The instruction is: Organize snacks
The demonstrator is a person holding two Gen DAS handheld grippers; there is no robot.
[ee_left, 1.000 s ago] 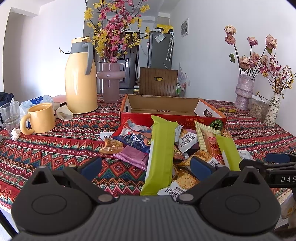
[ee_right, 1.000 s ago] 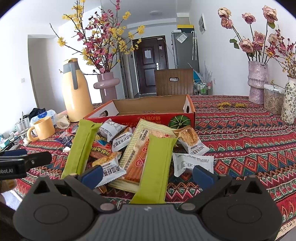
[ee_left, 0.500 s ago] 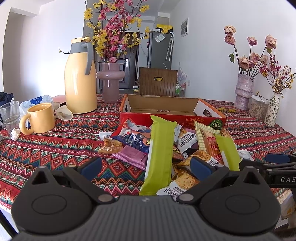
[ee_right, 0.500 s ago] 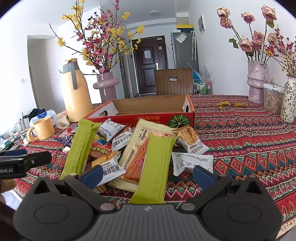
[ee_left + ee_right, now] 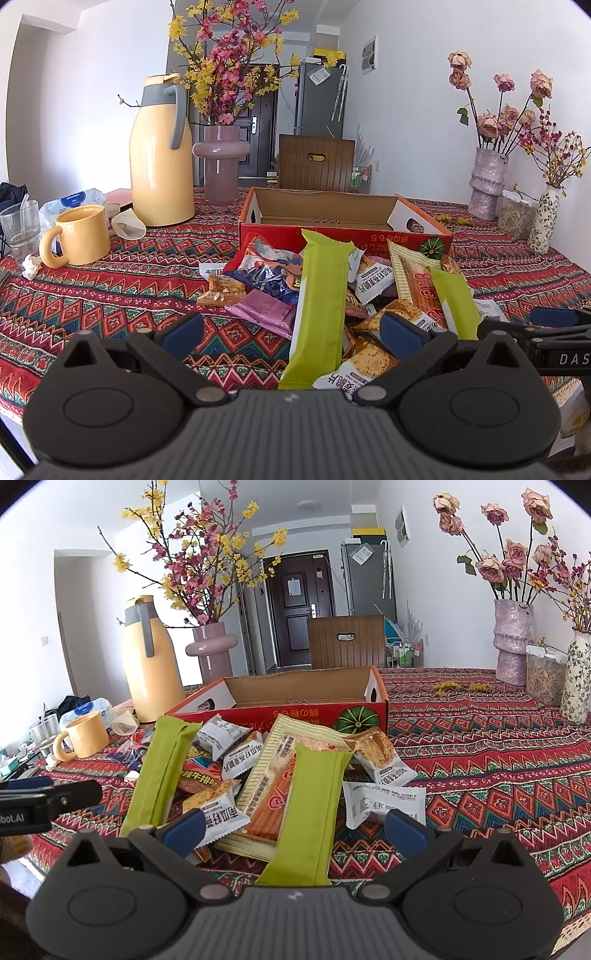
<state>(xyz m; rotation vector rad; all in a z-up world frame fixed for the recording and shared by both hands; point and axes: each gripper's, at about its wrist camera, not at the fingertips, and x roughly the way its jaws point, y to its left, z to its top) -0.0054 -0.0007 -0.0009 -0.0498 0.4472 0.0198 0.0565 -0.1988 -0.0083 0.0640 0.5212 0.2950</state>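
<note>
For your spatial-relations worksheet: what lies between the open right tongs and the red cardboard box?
In the right wrist view, a heap of snack packets fills the stretch from the right tongs to the red cardboard box, with a long green packet nearest.

The letters "DAS" are printed in white on the right gripper (image 5: 554, 332), cut off at the right edge of the left wrist view. On the left gripper (image 5: 37, 805), "bot.AI" can be read at the left edge of the right wrist view. Chinese characters are printed on the red box (image 5: 295, 712) and several white snack packets (image 5: 242, 757); these cannot be made out reliably.
</note>
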